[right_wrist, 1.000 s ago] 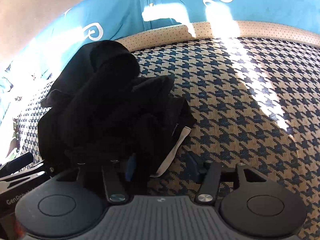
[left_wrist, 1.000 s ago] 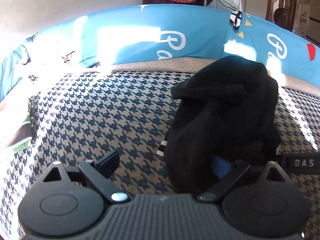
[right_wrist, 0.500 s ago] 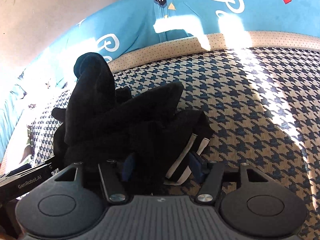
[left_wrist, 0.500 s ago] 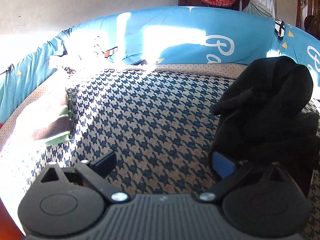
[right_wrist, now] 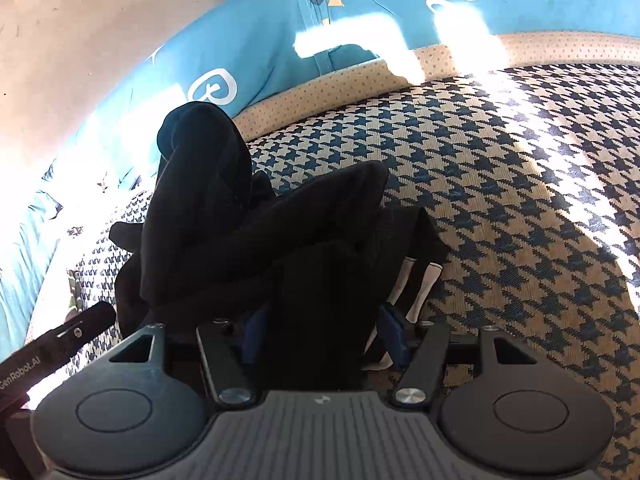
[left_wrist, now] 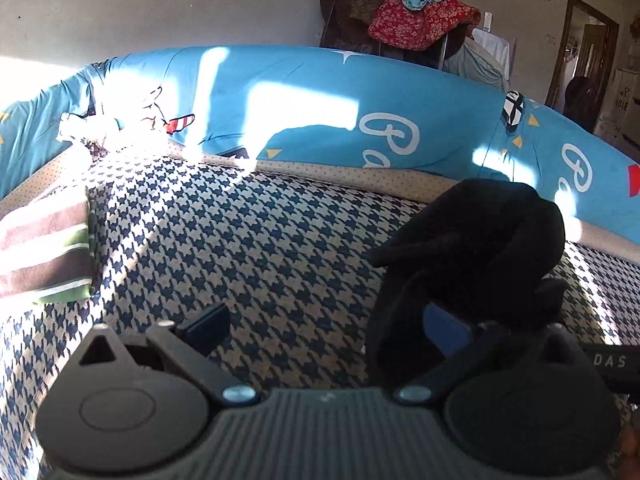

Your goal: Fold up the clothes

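My right gripper is clamped on the bunched black garment, whose long axis runs away from me toward the blue bedding. My left gripper has just been opening and stands wide apart, with nothing between its jaws.

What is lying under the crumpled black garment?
Under the crumpled black garment only the blue-and-beige houndstooth fabric cover shows around its edges; anything directly beneath it is hidden.

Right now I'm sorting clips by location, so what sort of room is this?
Probably a lived-in bedroom: a bed with a houndstooth cover, a blue quilt rolled along it, and clothes piled on a chair behind.
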The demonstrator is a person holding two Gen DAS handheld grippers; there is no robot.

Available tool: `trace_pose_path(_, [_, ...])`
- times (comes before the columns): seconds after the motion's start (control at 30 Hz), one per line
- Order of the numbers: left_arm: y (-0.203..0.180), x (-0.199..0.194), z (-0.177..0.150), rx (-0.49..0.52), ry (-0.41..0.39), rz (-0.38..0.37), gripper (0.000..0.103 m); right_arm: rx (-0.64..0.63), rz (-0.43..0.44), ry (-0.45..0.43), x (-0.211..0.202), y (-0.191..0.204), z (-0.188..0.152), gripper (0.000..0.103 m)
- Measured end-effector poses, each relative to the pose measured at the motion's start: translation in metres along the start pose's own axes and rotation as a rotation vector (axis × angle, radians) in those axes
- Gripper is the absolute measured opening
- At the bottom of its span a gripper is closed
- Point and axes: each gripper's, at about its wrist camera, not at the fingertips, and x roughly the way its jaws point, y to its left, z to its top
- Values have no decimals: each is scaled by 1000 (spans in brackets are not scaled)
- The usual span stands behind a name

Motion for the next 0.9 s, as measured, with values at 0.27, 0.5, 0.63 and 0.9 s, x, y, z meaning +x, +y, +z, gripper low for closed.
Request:
trace_pose_path(0.27, [-23,-7,9,20,-68,-121,103,-71,36,-46,-4,11,-8,35])
trace_pose_path(0.5, [-41,-4,14,78,-80,-218,103,-132,76,-49,-6,20,-13,23])
trace_pose_path(0.63, [-48,6,16,101,-59,-224,103,-200,105,-46,-8,29,-21,21])
trace_pose_path(0.9, [-47,33,14,90,12,-134,102,-336,167,-6,-9,48,-41,18])
